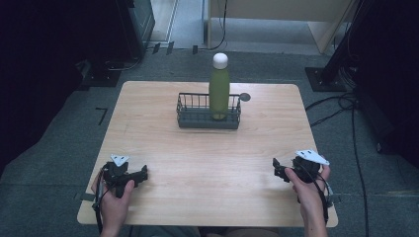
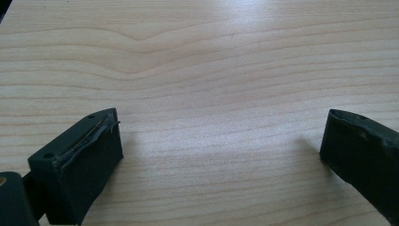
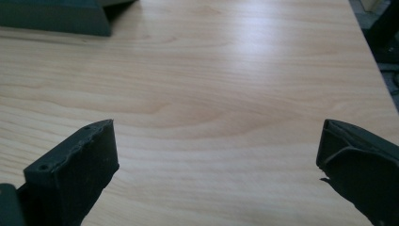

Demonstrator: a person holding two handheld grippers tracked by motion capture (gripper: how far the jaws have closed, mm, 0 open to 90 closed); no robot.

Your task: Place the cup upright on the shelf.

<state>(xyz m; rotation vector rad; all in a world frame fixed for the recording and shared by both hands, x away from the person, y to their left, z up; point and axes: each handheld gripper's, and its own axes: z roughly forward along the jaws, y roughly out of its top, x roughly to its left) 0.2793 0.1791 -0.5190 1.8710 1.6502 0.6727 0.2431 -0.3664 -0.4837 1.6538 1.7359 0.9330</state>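
Near the upper centre of the high view, a tall green metal bottle with a white rounded cap point(image 1: 219, 89) stands upright inside a low dark wire basket point(image 1: 190, 112), towards the basket's right end, on the pale wooden table point(image 1: 207, 163). The left gripper point(image 1: 141, 174) sits at the lower left of that frame and the right gripper point(image 1: 276, 168) at the lower right, both well apart from the basket. In each gripper view the two black jaws stand wide apart with nothing but bare wood grain between them.

The bottle looks top-heavy and rises far above the basket's rim, so a sideways nudge from a jaw could tip it against the wire or over it. A grip taken too high, or on the smooth cap, could let it slip. Lifting at a slant could catch its base on the rim and drag the light basket along.
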